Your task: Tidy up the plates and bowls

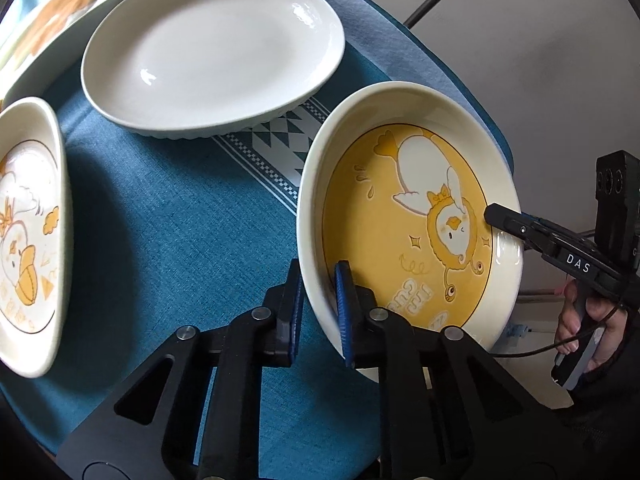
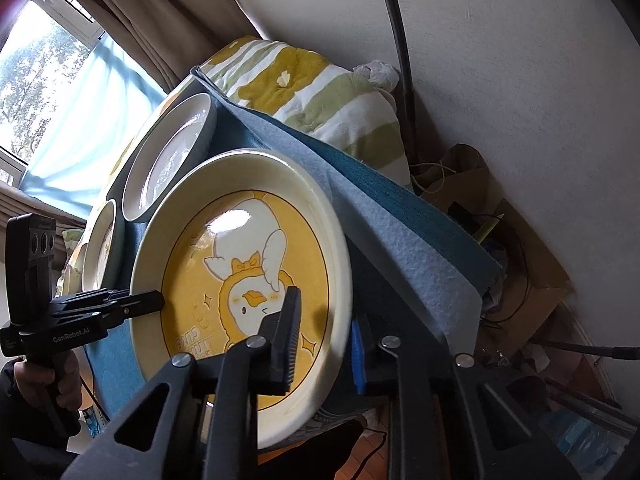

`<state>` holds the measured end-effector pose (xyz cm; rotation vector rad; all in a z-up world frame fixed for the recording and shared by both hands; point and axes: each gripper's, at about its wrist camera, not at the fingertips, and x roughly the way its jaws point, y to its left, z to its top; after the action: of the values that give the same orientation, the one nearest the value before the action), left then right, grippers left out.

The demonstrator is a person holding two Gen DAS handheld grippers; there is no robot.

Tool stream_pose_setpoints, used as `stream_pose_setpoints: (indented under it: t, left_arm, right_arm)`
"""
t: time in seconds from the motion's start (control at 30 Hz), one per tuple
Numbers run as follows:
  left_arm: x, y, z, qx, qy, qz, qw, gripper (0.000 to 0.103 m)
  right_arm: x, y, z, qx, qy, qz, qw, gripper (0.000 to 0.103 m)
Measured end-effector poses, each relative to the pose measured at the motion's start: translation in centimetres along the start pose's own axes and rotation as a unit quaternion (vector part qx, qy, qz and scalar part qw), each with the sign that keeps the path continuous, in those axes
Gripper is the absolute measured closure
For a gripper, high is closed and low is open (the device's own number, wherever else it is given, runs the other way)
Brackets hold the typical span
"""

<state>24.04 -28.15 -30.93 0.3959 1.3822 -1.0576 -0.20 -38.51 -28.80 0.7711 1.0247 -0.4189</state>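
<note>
A yellow cartoon-duck plate [image 1: 404,216] with a cream rim is tilted up off the blue tablecloth [image 1: 168,240]. My left gripper [image 1: 320,308] is shut on its near rim. My right gripper [image 2: 324,340] is shut on the opposite rim of the same plate [image 2: 240,264]; it shows in the left wrist view [image 1: 504,220] at the plate's right edge. A plain white oval dish [image 1: 212,52] lies behind. A cream duck plate [image 1: 28,232] sits at the left.
A green, yellow and white striped blanket [image 2: 320,100] lies behind the table. The tablecloth edge hangs off at the right [image 2: 420,256]. Cardboard and cables [image 2: 520,264] clutter the floor by the wall. A patterned cloth [image 1: 52,12] lies at the far left.
</note>
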Motion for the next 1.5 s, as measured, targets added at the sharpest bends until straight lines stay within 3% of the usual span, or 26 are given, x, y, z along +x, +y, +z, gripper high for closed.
stream_pose_setpoints:
  t: [0.1,0.47,0.77,0.97,1.2,1.5]
  left_arm:
    - [0.4,0.2,0.3,-0.004,-0.008,0.002,1.0,0.092]
    - [-0.5,-0.7,0.5,0.005,-0.03,0.042,0.9986,0.093]
    - [-4.1,-2.0,-1.5,-0.014,-0.064,0.052,0.9965,0.093]
    - [-7.3,-2.0,-3.7,-0.049,-0.107,0.067,0.9908,0.093]
    - [-12.3,-1.9,-8.9,-0.118,-0.169,0.11,0.9724,0.093]
    - [-16.0,0.8,-19.6,-0.253,-0.215,0.17,0.9279,0.093]
  right_arm:
    - [0.2,-0.5,0.1,0.006,0.002,0.006,1.0,0.091]
    - [0.1,-0.2,0.1,-0.021,0.004,0.018,1.0,0.091]
    - [-0.6,0.8,0.1,-0.069,-0.001,0.019,0.997,0.091]
    - [-2.2,2.5,0.7,-0.116,-0.011,0.035,0.993,0.091]
    - [-4.1,6.5,1.1,-0.202,-0.014,0.08,0.976,0.091]
    - [-2.3,14.3,-1.8,-0.324,0.026,0.149,0.934,0.091]
